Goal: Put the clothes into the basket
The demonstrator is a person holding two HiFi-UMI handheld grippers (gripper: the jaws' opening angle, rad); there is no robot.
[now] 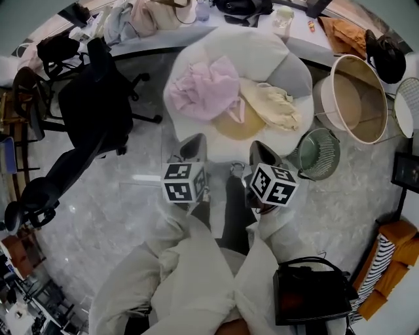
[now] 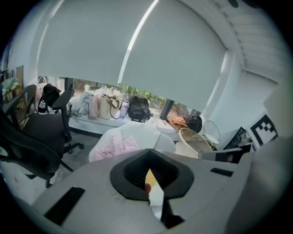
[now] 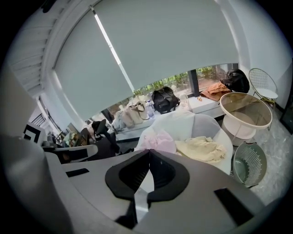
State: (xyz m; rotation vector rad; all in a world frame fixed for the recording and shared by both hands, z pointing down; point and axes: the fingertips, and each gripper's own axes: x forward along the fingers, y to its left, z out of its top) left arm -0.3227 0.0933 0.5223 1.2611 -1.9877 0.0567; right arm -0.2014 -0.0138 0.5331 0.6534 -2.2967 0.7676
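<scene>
A pink garment (image 1: 200, 88) (image 2: 116, 147) (image 3: 158, 139) and a cream garment (image 1: 275, 108) (image 3: 201, 147) lie on a white round seat (image 1: 262, 49), with a tan piece (image 1: 237, 124) between them. A large white basket (image 1: 376, 88) (image 3: 245, 112) (image 2: 194, 139) stands tilted to the right of the seat. Below the seat's near edge, my left gripper (image 1: 194, 145) (image 2: 147, 155) and right gripper (image 1: 262, 152) (image 3: 149, 155) hang side by side. Both are shut with nothing held, and neither touches the clothes.
A small green wire basket (image 1: 319, 154) (image 3: 249, 162) sits at the seat's right foot. A black office chair (image 1: 98, 105) stands left. Bags line the window ledge (image 1: 157, 16). A black bag (image 1: 311, 294) lies beside my legs, and another wire basket (image 1: 409, 105) is at far right.
</scene>
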